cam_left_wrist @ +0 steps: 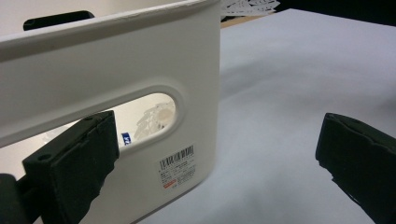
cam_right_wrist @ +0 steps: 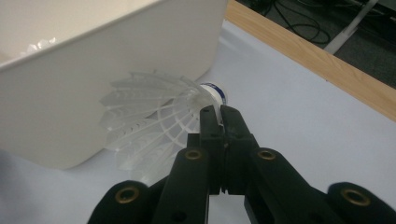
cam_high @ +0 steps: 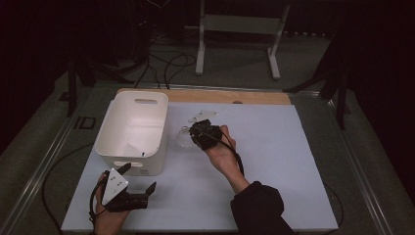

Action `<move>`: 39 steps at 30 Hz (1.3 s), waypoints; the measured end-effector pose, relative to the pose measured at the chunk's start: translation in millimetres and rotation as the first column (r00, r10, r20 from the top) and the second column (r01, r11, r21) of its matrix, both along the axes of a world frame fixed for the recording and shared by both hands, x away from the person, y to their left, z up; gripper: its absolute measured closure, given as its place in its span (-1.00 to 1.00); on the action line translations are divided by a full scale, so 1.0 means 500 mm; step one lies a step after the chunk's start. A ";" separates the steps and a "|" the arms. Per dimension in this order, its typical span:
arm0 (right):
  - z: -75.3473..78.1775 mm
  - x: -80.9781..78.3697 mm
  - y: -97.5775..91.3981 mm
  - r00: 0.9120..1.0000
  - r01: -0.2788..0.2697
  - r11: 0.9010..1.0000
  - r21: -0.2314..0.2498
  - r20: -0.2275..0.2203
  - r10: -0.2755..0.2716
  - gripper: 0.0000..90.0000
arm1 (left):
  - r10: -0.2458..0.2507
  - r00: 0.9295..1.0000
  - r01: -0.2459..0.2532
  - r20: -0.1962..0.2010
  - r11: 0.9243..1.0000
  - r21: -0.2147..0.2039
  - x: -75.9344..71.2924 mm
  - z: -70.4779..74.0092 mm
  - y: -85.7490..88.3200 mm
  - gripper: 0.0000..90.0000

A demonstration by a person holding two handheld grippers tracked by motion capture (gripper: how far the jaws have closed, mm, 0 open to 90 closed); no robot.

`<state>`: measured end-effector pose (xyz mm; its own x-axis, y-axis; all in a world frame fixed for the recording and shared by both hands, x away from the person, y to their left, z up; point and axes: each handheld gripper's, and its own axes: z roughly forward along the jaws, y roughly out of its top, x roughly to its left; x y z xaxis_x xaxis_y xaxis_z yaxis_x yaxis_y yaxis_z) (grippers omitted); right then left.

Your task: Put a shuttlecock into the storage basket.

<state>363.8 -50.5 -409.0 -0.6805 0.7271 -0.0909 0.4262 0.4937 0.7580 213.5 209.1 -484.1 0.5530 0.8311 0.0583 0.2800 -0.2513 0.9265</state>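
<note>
A white plastic shuttlecock (cam_right_wrist: 149,121) with a blue-banded cork hangs just above the table, beside the white bin (cam_right_wrist: 93,93). My right gripper (cam_right_wrist: 219,116) is shut on it, pinching the skirt close to the cork. In the high view the right gripper (cam_high: 193,138) holds this shuttlecock (cam_high: 183,138) next to the bin's (cam_high: 132,164) right wall. My left gripper (cam_high: 138,178) rests near the bin's front corner, open and holding nothing. In its own view the left gripper (cam_left_wrist: 215,163) faces the bin's (cam_left_wrist: 116,56) handle slot, through which another shuttlecock (cam_left_wrist: 154,116) lies inside.
The white table cover (cam_high: 274,161) stretches to the right of the hands. A wooden edge (cam_high: 205,95) runs along the far side. Some pale flat pieces (cam_high: 203,116) lie beyond the right gripper. Cables and a white frame (cam_high: 240,29) stand on the floor behind.
</note>
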 end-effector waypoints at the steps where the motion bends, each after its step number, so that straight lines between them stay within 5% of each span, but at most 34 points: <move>1: 0.000 0.000 0.000 1.000 0.000 1.000 0.000 0.000 0.000 0.98 | 0.000 1.000 0.000 0.000 1.000 0.000 0.000 0.000 0.000 -1.00; 39: 0.042 0.010 0.016 0.999 -0.006 1.000 0.019 0.039 0.006 0.98 | 0.003 1.000 -0.003 0.002 1.000 -0.004 0.000 0.000 0.000 -1.00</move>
